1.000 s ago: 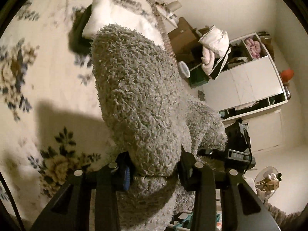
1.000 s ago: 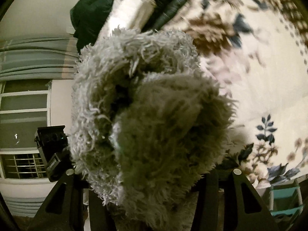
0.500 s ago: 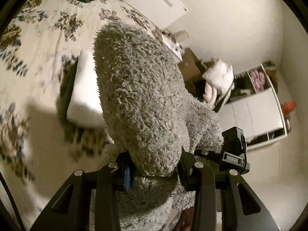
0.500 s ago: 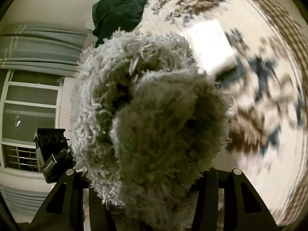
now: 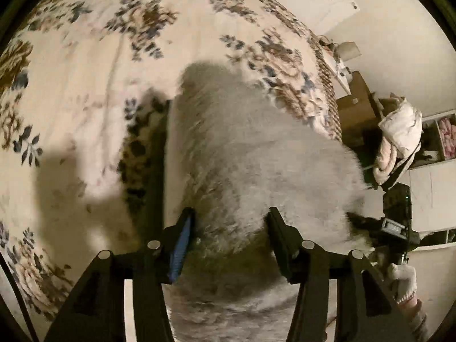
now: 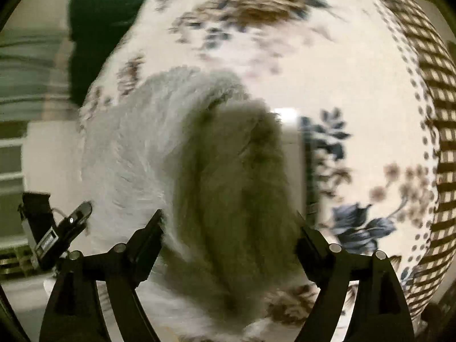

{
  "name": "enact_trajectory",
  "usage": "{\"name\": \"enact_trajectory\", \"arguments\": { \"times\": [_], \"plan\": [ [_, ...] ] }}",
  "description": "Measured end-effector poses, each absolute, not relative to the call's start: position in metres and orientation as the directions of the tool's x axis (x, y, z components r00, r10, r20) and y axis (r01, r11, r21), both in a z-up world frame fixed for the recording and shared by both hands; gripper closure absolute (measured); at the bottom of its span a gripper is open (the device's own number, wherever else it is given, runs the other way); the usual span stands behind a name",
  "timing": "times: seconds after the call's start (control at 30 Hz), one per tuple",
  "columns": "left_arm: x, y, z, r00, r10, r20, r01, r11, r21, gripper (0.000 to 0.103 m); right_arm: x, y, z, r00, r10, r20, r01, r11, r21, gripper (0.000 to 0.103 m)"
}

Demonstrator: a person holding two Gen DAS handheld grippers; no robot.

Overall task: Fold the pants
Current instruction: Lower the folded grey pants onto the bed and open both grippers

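Note:
The pants are grey, shaggy fleece. In the left wrist view they (image 5: 256, 154) bulge out ahead of my left gripper (image 5: 230, 228), which is shut on a thick bunch of the fabric. In the right wrist view the pants (image 6: 199, 171) hang as a blurred clump over the bed, and my right gripper (image 6: 229, 228) holds a bunch of them between its fingers (image 6: 148, 236). The other gripper shows at the edge of each view (image 5: 396, 222) (image 6: 54, 228).
A floral cream bedspread (image 5: 85, 71) lies under the pants, with a checked border (image 6: 439, 114). A white folded item with a dark edge (image 5: 162, 154) lies on the bed. A dark green garment (image 6: 97, 22) sits at the bed's far end. Shelves and boxes (image 5: 427, 142) stand to the right.
Both grippers have swung down toward the bed with the pants, so the bedspread now fills both views. The pants look lower and blurred from motion.

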State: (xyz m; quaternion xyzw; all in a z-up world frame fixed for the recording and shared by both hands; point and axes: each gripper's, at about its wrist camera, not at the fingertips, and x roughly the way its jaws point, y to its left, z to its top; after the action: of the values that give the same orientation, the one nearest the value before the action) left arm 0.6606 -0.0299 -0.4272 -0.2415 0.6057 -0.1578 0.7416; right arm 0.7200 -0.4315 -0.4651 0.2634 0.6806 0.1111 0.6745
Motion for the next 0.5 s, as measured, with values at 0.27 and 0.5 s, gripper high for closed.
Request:
{"name": "enact_trajectory", "arguments": {
  "times": [0.27,0.5],
  "plan": [
    [0.631,-0.044,-0.397,0.266,-0.375,-0.888,-0.036,0.917,-0.398,0.040,0.706,-0.422,-0.440,0.114,0.363,-0.925,0.177,0.909,0.378,0.006],
    [0.594,-0.074,-0.333,0.403,-0.140,-0.904,-0.008,0.988,-0.157,0.008,0.648,-0.376,-0.349,0.325,-0.028,-0.945,0.098,0.995,0.004,0.004]
  ]
}}
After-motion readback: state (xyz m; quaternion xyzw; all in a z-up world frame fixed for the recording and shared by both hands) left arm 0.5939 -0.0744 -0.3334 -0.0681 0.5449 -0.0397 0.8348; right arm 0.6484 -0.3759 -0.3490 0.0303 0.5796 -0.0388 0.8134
